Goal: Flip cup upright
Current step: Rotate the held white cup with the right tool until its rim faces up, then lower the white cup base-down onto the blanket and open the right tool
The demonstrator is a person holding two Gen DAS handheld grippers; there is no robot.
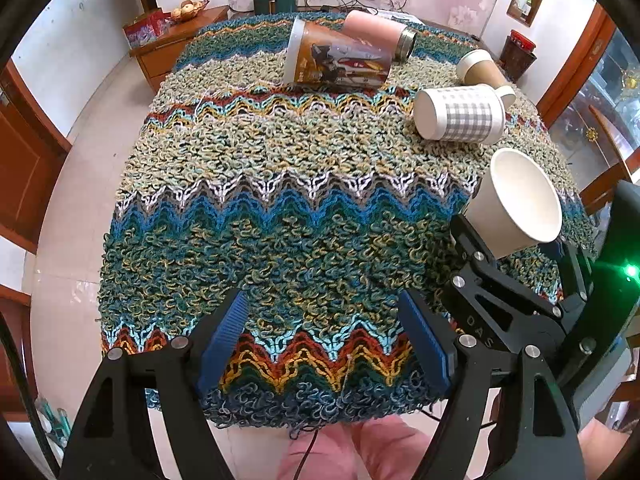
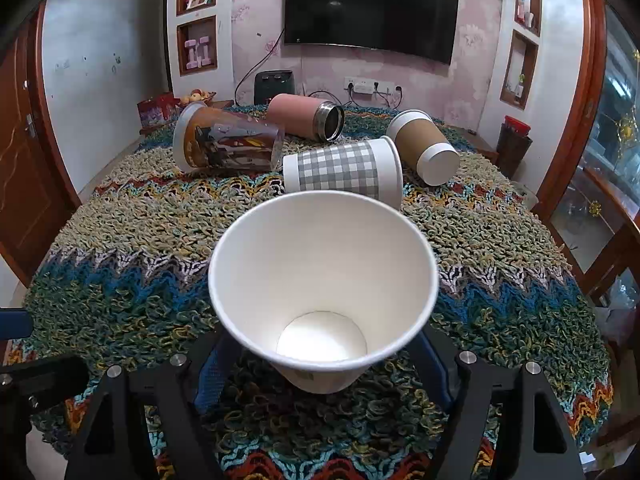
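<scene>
A plain white paper cup (image 2: 320, 280) is held by my right gripper (image 2: 320, 364), its mouth tilted up and forward, above the knitted cloth. The blue pads close on its lower part. In the left wrist view the same cup (image 1: 516, 200) and right gripper (image 1: 516, 252) show at the right. My left gripper (image 1: 328, 340) is open and empty, low over the near edge of the table. Farther back lie a checked cup (image 2: 344, 168), a brown-sleeved paper cup (image 2: 424, 148), a pink steel flask (image 2: 304, 116) and a printed plastic cup (image 2: 228, 142), all on their sides.
The table is covered by a thick multicoloured knitted cloth (image 1: 280, 184). A wooden sideboard (image 1: 172, 40) with a fruit bowl stands at the back left, a dark appliance (image 2: 276, 84) and a wall TV (image 2: 368, 8) behind. A glass cabinet (image 2: 612, 160) is at the right.
</scene>
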